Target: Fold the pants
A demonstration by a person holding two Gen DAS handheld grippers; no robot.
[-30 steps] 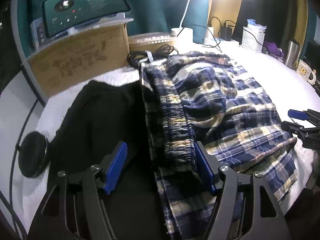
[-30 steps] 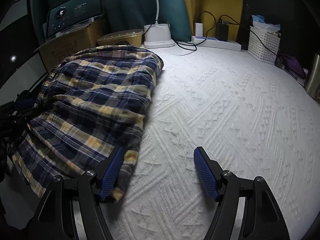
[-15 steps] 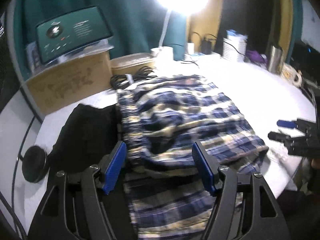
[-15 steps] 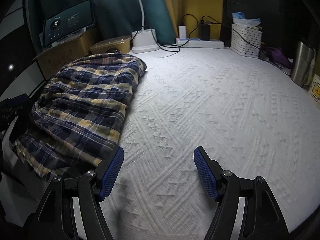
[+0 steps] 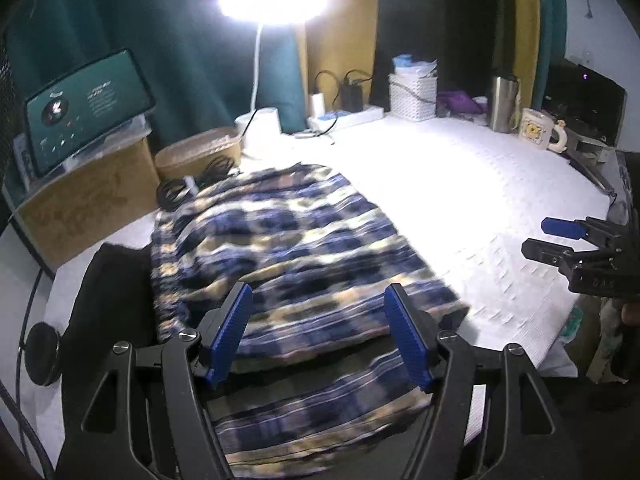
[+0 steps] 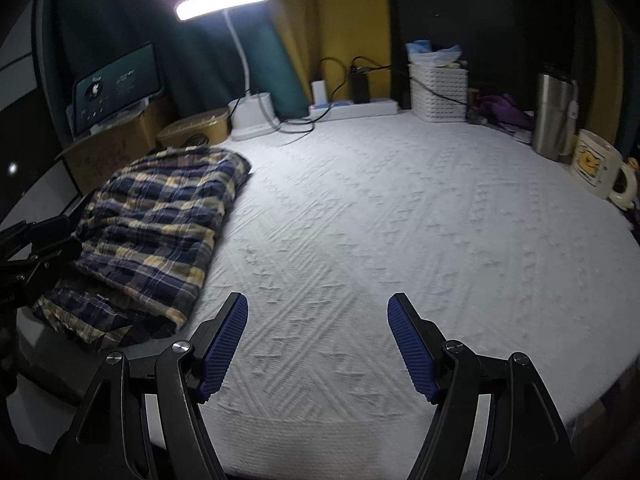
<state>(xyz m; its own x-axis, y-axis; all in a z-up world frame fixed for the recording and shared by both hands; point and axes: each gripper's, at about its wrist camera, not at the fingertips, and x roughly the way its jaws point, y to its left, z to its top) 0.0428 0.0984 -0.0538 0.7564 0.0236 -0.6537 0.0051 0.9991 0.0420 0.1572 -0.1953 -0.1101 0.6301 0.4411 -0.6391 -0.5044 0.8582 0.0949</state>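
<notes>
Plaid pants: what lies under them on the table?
The plaid pants rest on the white textured cover, with a lower plaid layer hanging off the near edge. A black garment lies beside them; whether it runs underneath is hidden.

One pair of plaid pants (image 6: 160,220). One black garment (image 5: 112,292). Two grippers, left (image 5: 320,332) and right (image 6: 318,344). One lit lamp (image 6: 224,0). One cardboard box (image 5: 88,200). One white basket (image 6: 438,92). One steel flask (image 6: 554,116). One mug (image 6: 598,168). One power strip (image 6: 356,107). One round tan container (image 5: 198,152). One coiled black cable (image 5: 188,184).
</notes>
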